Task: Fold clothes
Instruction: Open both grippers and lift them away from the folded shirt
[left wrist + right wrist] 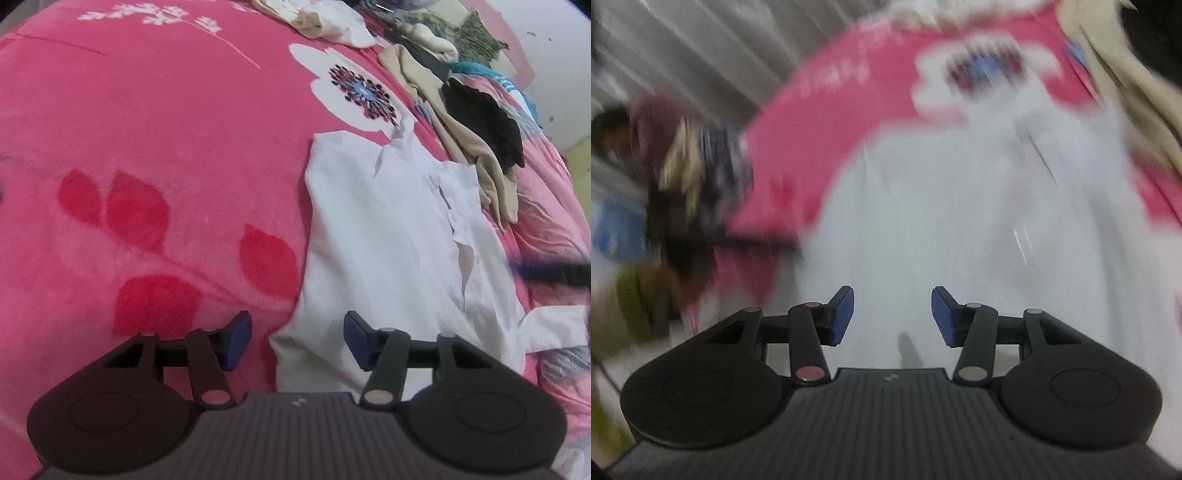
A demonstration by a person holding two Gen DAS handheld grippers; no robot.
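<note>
**Garment Handling: White Shirt**

While both jaws stand apart and hold nothing, the white shirt point(384, 236) lies spread on the pink blanket point(166, 129), directly ahead of the left gripper point(297, 341) and right gripper point(892, 317). Judged thin, light, limp: pinch hems or corners.

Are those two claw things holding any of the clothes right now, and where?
No. The left gripper and right gripper are both open, with nothing between their pads, just above the white shirt.

One white shirt point(388, 240), one pink blanket point(166, 147), one black garment point(480, 118), two beige garments point(424, 88), two grippers point(297, 339).
</note>
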